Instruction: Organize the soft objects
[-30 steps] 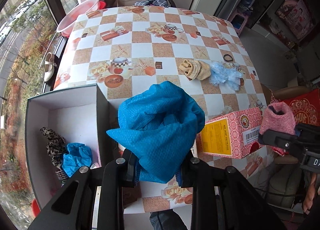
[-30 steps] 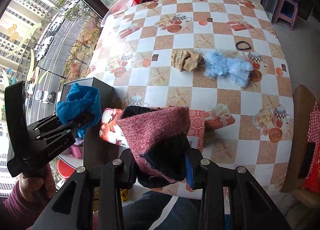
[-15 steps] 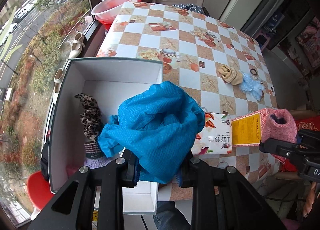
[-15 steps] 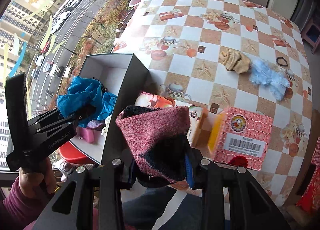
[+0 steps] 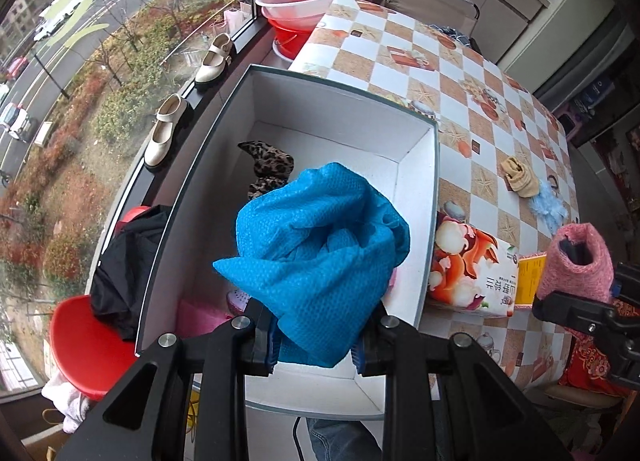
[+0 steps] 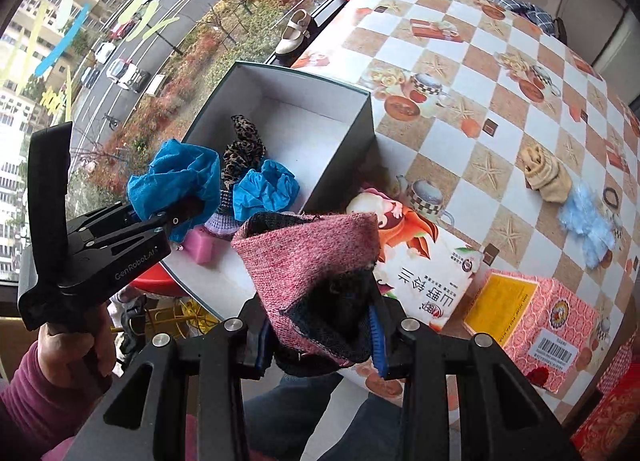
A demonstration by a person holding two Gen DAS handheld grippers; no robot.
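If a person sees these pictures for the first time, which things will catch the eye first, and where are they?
First comes the bright blue cloth, bunched in the left gripper above the open white box. Next is the pink knit sock, clamped in the right gripper over the cartons at the table's near edge. The box already holds a leopard-print piece and another blue cloth.

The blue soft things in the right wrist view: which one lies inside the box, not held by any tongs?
The crumpled blue piece beside the leopard-print fabric lies in the white box. The other blue cloth is gripped by the left tongs; the fluffy pale blue item lies on the table.
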